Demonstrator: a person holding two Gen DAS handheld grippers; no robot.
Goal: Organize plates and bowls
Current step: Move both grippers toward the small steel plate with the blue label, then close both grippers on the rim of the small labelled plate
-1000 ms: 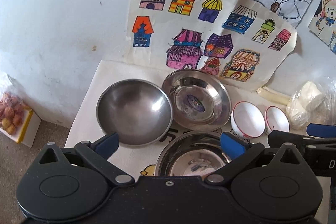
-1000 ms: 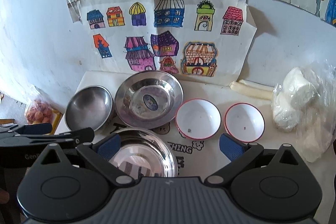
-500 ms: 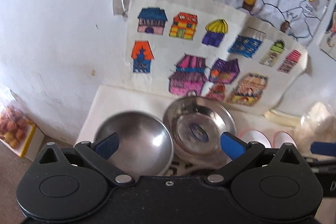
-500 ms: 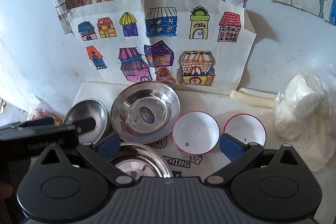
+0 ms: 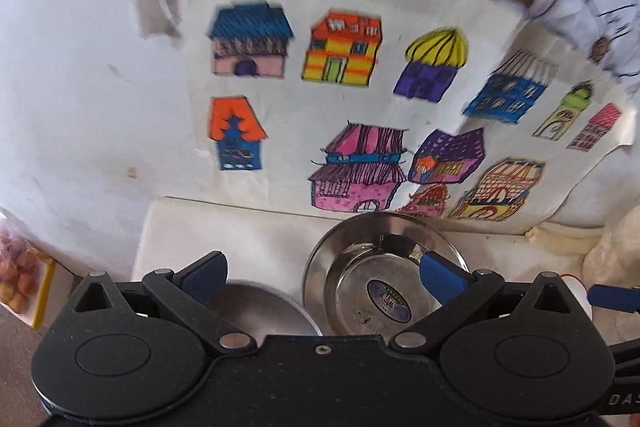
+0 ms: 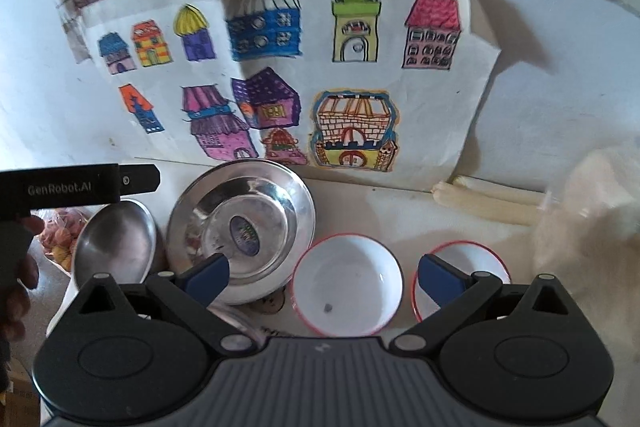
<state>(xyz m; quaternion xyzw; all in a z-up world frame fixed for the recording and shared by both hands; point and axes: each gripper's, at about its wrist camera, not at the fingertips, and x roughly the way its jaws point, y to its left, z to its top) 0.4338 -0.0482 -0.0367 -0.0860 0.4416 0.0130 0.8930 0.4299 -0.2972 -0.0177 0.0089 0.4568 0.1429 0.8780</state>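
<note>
Both grippers point at the wall, fingers wide apart and holding nothing — left gripper (image 5: 322, 277) over the steel plate (image 5: 386, 267), right gripper (image 6: 324, 277) above a white bowl (image 6: 347, 291).

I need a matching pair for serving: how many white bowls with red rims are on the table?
2. One white bowl sits between the right tongs' fingers; the other is to its right, partly behind a blue fingertip. None seem hidden.

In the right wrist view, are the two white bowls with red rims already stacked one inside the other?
No, the left white bowl and the right white bowl sit side by side on the table, with a gap between their rims.
</note>
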